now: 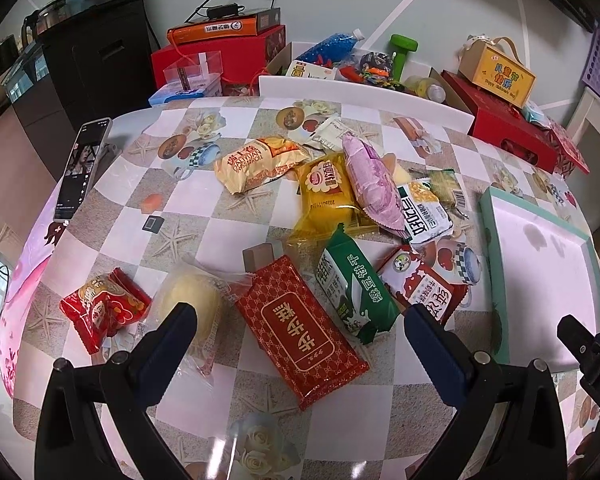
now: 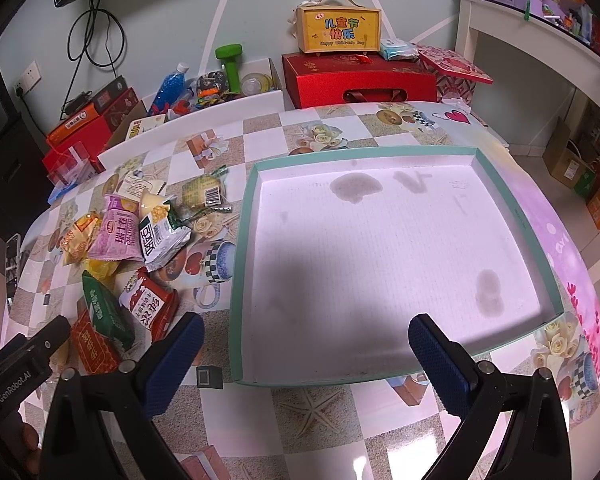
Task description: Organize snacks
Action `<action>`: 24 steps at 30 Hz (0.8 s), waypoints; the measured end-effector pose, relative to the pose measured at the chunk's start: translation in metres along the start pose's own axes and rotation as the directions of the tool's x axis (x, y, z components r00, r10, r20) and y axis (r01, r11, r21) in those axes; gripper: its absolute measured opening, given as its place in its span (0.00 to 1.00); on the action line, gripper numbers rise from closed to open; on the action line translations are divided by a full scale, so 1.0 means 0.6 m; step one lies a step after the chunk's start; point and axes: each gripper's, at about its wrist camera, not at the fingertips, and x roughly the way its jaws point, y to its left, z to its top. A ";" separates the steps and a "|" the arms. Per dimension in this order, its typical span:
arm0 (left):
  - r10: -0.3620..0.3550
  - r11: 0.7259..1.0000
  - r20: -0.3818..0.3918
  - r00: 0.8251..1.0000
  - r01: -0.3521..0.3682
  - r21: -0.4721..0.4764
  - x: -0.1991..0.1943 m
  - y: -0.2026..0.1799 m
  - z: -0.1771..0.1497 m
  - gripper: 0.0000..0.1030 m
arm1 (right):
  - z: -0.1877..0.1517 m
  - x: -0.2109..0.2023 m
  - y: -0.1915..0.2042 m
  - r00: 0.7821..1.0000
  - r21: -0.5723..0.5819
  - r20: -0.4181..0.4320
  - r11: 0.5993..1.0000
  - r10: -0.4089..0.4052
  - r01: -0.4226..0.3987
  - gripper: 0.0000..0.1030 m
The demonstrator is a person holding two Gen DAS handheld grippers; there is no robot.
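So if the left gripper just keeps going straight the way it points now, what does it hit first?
Most likely the long red packet, which lies flat on the table between the open fingers of the left gripper. The green packet sits just right of that line. Depth is hard to judge through the fisheye.

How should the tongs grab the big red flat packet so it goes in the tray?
Probably best by its long side edges, coming straight down from above. The red flat packet lies flat and diagonal, so the open left tongs would turn to span its narrower width near the middle. Its lower half is clear of the green packet beside it.
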 end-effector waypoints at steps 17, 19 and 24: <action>0.001 1.000 -0.007 1.000 -0.001 -0.002 0.002 0.001 0.000 1.00 | 0.000 0.000 0.000 1.000 0.001 0.000 1.000 0.000 0.000 1.00; 0.001 1.000 -0.006 1.000 -0.001 -0.002 0.002 0.001 0.000 1.00 | 0.000 0.000 0.000 1.000 0.000 -0.001 1.000 0.000 0.000 1.00; 0.001 1.000 -0.007 1.000 -0.001 -0.003 0.003 0.001 0.000 1.00 | 0.000 -0.001 0.000 1.000 0.000 -0.001 1.000 0.000 0.000 1.00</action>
